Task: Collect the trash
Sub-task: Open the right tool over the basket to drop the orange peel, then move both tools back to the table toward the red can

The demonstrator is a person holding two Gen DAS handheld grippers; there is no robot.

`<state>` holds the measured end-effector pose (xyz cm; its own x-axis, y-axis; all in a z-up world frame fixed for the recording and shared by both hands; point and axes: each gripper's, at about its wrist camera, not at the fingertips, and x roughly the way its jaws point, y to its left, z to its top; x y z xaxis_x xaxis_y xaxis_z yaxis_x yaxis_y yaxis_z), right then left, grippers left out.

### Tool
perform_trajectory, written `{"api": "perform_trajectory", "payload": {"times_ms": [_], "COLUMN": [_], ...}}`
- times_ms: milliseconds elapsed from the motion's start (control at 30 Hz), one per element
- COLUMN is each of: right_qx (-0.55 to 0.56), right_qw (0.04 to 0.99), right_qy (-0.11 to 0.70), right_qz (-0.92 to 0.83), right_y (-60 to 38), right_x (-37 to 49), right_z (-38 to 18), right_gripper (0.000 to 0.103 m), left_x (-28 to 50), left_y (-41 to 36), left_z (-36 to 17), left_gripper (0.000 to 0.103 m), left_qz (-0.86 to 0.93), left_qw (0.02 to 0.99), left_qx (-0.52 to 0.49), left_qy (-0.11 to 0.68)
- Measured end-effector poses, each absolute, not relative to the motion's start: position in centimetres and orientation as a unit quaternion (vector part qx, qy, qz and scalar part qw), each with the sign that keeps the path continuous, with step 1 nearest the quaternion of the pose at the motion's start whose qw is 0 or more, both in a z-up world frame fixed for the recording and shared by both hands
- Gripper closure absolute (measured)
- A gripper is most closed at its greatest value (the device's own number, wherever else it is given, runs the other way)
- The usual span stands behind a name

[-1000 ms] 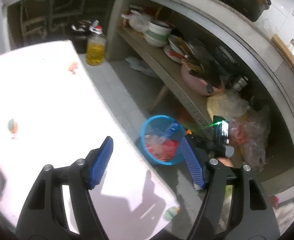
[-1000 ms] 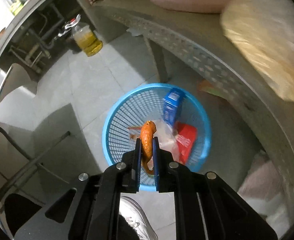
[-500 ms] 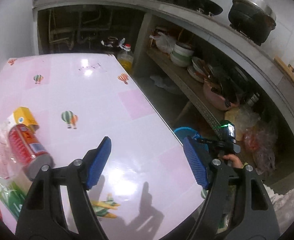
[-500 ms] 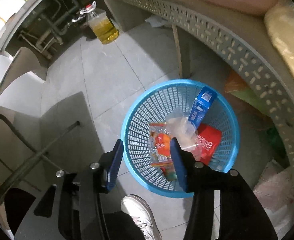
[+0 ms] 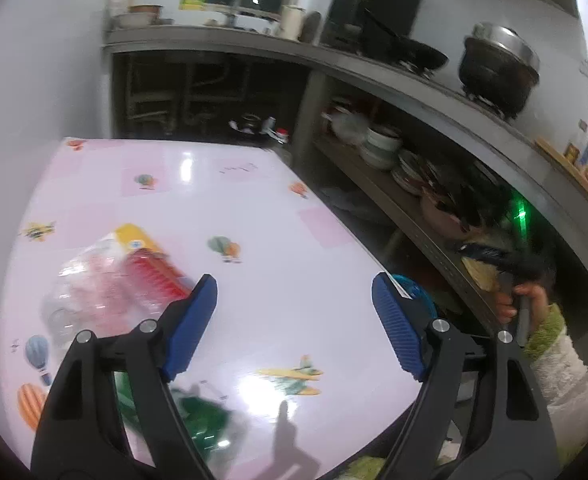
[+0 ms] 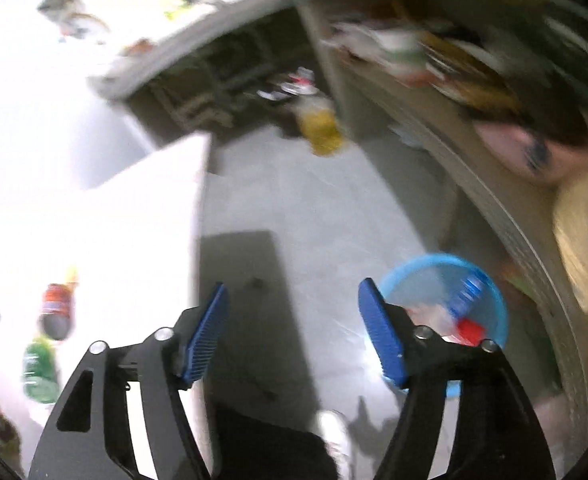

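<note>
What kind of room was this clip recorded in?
Most likely a home kitchen: a pot and wok sit on the counter, bowls are stacked on the shelf below, and a table stands alongside.

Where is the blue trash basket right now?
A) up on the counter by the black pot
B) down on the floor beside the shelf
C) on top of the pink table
B: the right wrist view shows the blue trash basket sitting on the grey floor next to the low shelf.
</note>
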<state>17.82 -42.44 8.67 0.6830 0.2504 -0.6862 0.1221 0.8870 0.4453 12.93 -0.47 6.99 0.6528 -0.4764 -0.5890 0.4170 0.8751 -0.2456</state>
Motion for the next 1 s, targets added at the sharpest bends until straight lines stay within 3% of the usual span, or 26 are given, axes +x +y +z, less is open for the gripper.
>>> {"api": "perform_trajectory", "payload": {"times_ms": [133, 333, 533, 1000], "right_qx": [0.223, 0.176, 0.166, 0.086], "right_qw": [0.888, 0.863, 0.830, 0.790], "right_qy": [0.383, 0.394, 0.422, 0.490], "right_qz": [0.126, 0.262, 0.326, 0.358], "right_y": [-36.9, -26.4, -18.7, -8.5], "right_x": [19.7, 22.6, 25.2, 29.8], "right_z": [12.1, 14.2, 14.1, 11.3], "right_gripper": [0.026, 0.024, 0.024, 0.025], "left_x": [12.6, 13.2, 14.9, 15.1], "left_y": [2.6, 6.9, 8.3, 12.7], "left_z": [7.2, 6.4, 5.1, 3.2], "left_gripper": [0.027, 0.027, 0.027, 0.030], "left_qz": [-0.206, -0.137, -0.108, -0.122], "left_qw": [0.920, 0.930, 0.930, 0.916], "left_qx": [-0.048, -0.060, -0.021, -0.131], "left_qy": [0.329, 0.334, 0.350, 0.359]}}
